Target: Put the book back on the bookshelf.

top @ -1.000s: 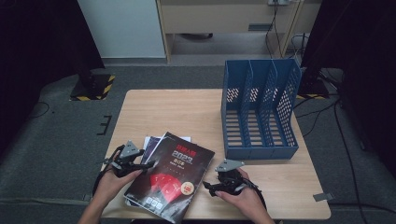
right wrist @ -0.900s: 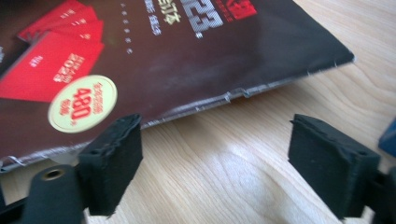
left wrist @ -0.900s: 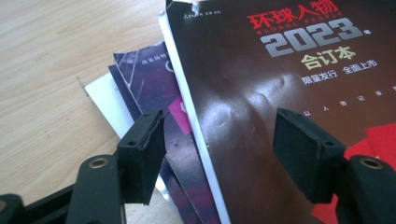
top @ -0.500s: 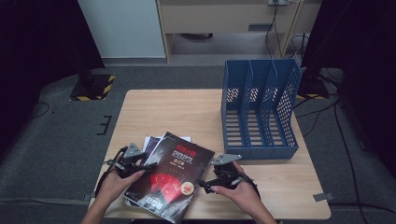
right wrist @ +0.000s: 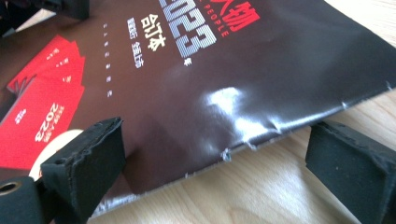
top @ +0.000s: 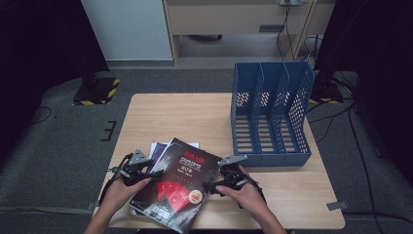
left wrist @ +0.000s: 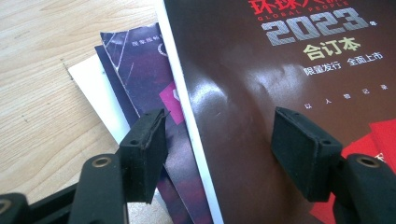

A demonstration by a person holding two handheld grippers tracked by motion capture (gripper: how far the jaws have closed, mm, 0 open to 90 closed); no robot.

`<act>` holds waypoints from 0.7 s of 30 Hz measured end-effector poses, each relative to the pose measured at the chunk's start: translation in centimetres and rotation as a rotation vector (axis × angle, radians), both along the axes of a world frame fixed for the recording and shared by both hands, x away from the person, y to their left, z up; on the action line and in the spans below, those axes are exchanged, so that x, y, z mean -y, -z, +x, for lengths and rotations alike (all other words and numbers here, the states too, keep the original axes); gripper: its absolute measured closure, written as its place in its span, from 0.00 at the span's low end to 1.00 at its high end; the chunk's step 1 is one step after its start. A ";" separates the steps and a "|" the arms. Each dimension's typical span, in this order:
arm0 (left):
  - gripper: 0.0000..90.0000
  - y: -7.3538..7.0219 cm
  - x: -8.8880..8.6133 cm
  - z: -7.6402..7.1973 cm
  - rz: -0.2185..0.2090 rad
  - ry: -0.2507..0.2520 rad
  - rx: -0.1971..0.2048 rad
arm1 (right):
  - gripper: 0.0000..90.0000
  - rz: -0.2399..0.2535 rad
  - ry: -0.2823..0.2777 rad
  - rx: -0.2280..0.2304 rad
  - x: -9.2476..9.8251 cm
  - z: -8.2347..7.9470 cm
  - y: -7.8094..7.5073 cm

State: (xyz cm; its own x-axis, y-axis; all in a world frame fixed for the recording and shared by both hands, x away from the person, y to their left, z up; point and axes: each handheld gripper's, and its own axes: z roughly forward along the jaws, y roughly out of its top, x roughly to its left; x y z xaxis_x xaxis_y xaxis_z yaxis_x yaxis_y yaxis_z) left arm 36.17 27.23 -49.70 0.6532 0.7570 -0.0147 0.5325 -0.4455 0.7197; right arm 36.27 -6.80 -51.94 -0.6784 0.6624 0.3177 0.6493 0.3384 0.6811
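My right gripper (right wrist: 215, 154) has just spread its jaws wide astride the dark magazine's (top: 180, 183) frayed edge; my left gripper (left wrist: 229, 154) stands half-spread over its spine. It tops the stack at the bench's (top: 195, 117) six o'clock. Glossy, floppy, probably slippery: I'd pinch the spine.

A glossy dark magazine with red print (top: 178, 183) tops a stack on the pale wooden surface (top: 180, 119); the left claw (top: 152, 175) meets its left edge, the right claw (top: 210, 187) its right. A blue plastic three-slot file rack (top: 270, 114) stands well apart.
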 end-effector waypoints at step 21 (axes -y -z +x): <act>0.40 -0.1 -0.1 0.0 -0.002 -0.004 -0.013 | 0.14 0.029 -0.046 0.034 -2.6 1.2 -4.3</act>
State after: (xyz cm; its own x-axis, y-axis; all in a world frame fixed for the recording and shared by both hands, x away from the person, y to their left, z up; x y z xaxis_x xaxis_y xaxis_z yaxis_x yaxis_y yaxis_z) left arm 36.21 27.34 -49.64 0.6501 0.7594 -0.0249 0.5438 -0.4421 0.7133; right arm 37.46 -4.21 -47.68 -0.7187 0.6214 0.3119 0.6096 0.3473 0.7126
